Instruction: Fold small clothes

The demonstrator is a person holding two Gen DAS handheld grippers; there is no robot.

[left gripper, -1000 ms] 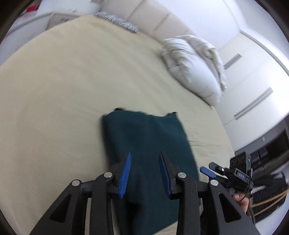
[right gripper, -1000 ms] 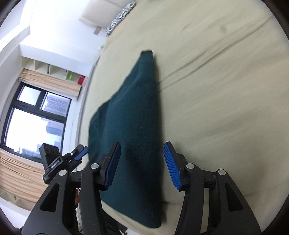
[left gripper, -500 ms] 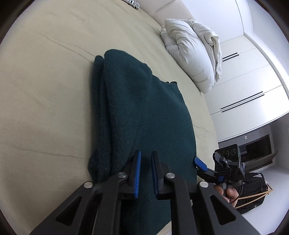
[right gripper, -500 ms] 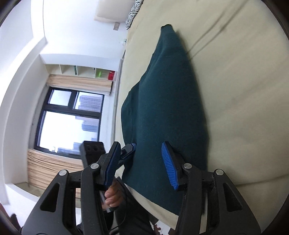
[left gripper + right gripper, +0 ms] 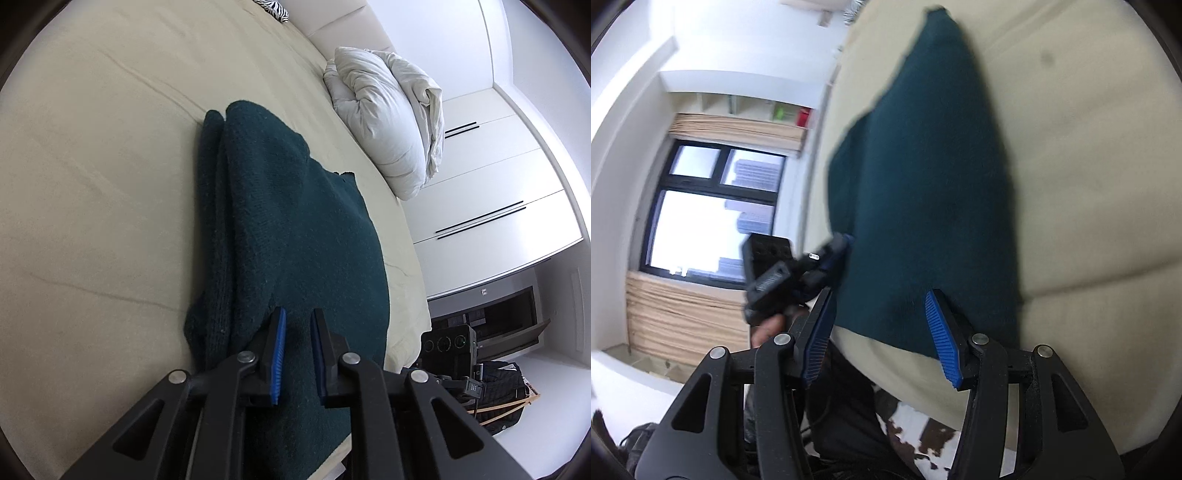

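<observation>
A dark teal knitted garment (image 5: 295, 221) lies folded lengthwise on the cream bed, reaching to the near edge; it also shows in the right wrist view (image 5: 923, 184). My left gripper (image 5: 297, 325) is nearly shut, its blue pads pinching the garment's near edge cloth. In the right wrist view the left gripper (image 5: 838, 247) sits at the garment's left near corner. My right gripper (image 5: 879, 314) is open, with the garment's near edge between its fingers and no grip on it.
The bed's cream sheet (image 5: 92, 184) spreads wide to the left. A white bunched duvet (image 5: 388, 122) lies at the far right of the bed. White wardrobes (image 5: 498, 177) stand beyond. A window (image 5: 709, 214) and the bed's near edge (image 5: 960, 387) show in the right wrist view.
My left gripper dropped low to the garment's near edge and closed from wide open onto the cloth. My right gripper lowered to the near edge and stays open.
</observation>
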